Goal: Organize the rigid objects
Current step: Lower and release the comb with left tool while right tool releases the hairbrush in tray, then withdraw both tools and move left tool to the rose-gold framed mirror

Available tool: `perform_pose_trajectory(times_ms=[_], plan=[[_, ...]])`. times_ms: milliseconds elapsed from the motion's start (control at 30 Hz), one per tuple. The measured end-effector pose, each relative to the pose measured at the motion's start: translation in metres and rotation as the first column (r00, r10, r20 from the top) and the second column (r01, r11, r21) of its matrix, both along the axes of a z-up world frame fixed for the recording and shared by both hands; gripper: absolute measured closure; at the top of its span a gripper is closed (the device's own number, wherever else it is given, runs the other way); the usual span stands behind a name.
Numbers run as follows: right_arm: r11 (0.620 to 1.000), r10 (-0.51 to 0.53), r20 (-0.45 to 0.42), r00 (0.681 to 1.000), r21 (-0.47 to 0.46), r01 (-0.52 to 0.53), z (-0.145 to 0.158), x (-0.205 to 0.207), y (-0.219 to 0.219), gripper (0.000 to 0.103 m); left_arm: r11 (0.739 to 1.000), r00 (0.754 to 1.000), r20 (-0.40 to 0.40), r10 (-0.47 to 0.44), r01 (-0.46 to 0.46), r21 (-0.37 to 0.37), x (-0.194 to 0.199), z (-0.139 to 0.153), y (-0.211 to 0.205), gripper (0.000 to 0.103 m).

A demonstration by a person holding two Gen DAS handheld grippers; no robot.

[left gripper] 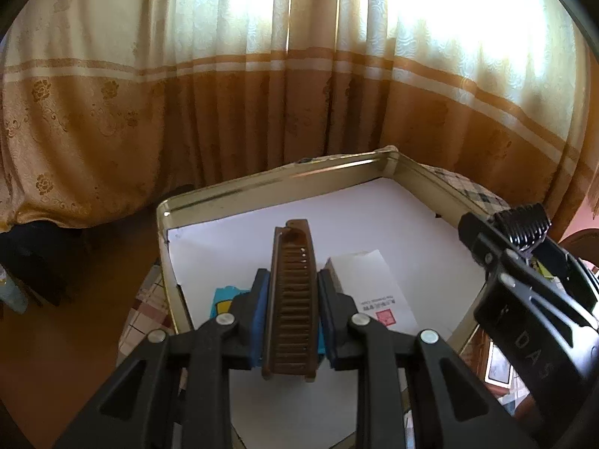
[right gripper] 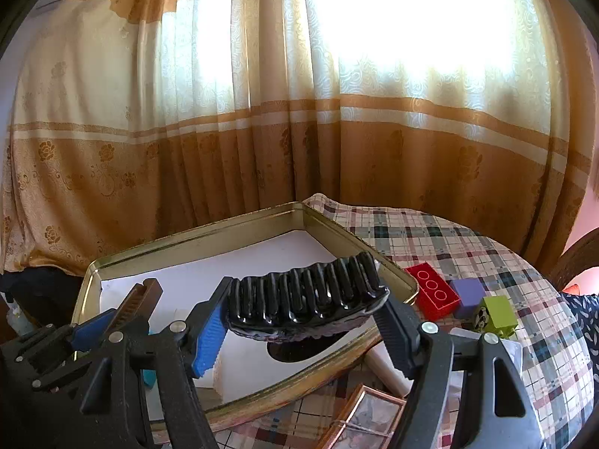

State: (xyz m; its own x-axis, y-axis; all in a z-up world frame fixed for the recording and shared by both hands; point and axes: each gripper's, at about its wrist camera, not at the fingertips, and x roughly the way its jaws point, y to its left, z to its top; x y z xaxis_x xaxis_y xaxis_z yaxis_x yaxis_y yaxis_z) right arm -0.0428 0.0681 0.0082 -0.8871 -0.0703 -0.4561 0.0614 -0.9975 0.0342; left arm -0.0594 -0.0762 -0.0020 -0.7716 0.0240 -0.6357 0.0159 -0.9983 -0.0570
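Observation:
My left gripper (left gripper: 292,288) is shut on a brown comb (left gripper: 292,299), which points away from me over the gold tin tray (left gripper: 262,181) lined with white paper. The same comb (right gripper: 140,295) and the left gripper (right gripper: 93,327) show at lower left in the right wrist view. My right gripper (right gripper: 303,318) is shut on a black ridged hair claw clip (right gripper: 307,295), held across its width above the tray's (right gripper: 194,234) right part. That clip (left gripper: 524,226) and the right gripper (left gripper: 520,262) sit at the right edge in the left wrist view.
A white box (left gripper: 370,284) and a blue packet (left gripper: 226,299) lie in the tray. On the plaid tablecloth (right gripper: 468,239) are a red brick (right gripper: 432,293), a purple block (right gripper: 468,297), a green block (right gripper: 498,312) and a framed picture (right gripper: 370,419). Curtains (right gripper: 262,112) hang behind.

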Motion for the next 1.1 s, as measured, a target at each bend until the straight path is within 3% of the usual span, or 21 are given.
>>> perform_pose_trajectory(times_ms=[100,167,200,267,333,367,433,533,700,867,1100], plan=[[1.0,0.015,-0.011,1.0,0.008,-0.014,-0.001,0.0,-0.002,0.029,1.0,1.0,0.003,0.027,-0.027,-0.007,-0.003,0.0,-0.001,0.076],[1.0,0.017,-0.02,1.0,0.015,-0.016,-0.001,0.0,-0.003,0.029,0.998,0.998,0.004,0.069,-0.069,-0.017,-0.003,0.0,-0.004,0.055],[1.0,0.018,-0.03,0.999,0.021,-0.018,0.0,0.002,-0.004,0.028,0.996,0.996,0.003,0.085,-0.085,-0.019,-0.003,0.0,-0.006,0.035],[1.0,0.013,-0.055,0.998,0.025,-0.012,0.002,0.006,-0.005,0.023,0.996,0.997,-0.009,0.082,-0.082,-0.021,-0.001,0.001,-0.005,0.029],[1.0,-0.008,-0.079,0.997,0.012,0.009,0.003,0.009,0.0,0.012,0.996,0.996,-0.023,0.084,-0.085,-0.037,0.001,0.003,-0.003,0.013],[1.0,-0.011,-0.089,0.996,0.0,0.011,0.004,0.011,0.002,0.009,0.995,0.996,-0.034,0.083,-0.085,-0.043,0.003,0.004,-0.002,0.01],[1.0,-0.012,-0.113,0.994,-0.012,0.01,0.006,0.017,0.005,0.009,0.99,0.99,-0.072,0.122,-0.127,-0.068,0.009,0.008,-0.001,0.0],[0.998,-0.05,-0.202,0.978,0.016,0.055,0.012,0.034,0.007,0.009,0.985,0.981,-0.098,0.167,-0.171,-0.029,0.016,0.01,-0.009,0.0],[0.996,-0.067,-0.305,0.95,0.039,0.082,0.021,0.054,0.011,0.008,0.975,0.978,-0.001,0.209,-0.209,0.074,0.013,-0.003,-0.024,0.0],[0.996,-0.068,-0.287,0.955,0.033,0.08,0.021,0.055,0.016,0.008,0.963,0.964,-0.03,0.263,-0.26,0.068,0.021,0.0,-0.025,0.0],[0.996,-0.072,-0.252,0.965,0.028,0.082,0.02,0.059,0.025,0.008,0.969,0.96,-0.135,0.245,-0.246,0.006,0.036,0.012,-0.009,0.0]])
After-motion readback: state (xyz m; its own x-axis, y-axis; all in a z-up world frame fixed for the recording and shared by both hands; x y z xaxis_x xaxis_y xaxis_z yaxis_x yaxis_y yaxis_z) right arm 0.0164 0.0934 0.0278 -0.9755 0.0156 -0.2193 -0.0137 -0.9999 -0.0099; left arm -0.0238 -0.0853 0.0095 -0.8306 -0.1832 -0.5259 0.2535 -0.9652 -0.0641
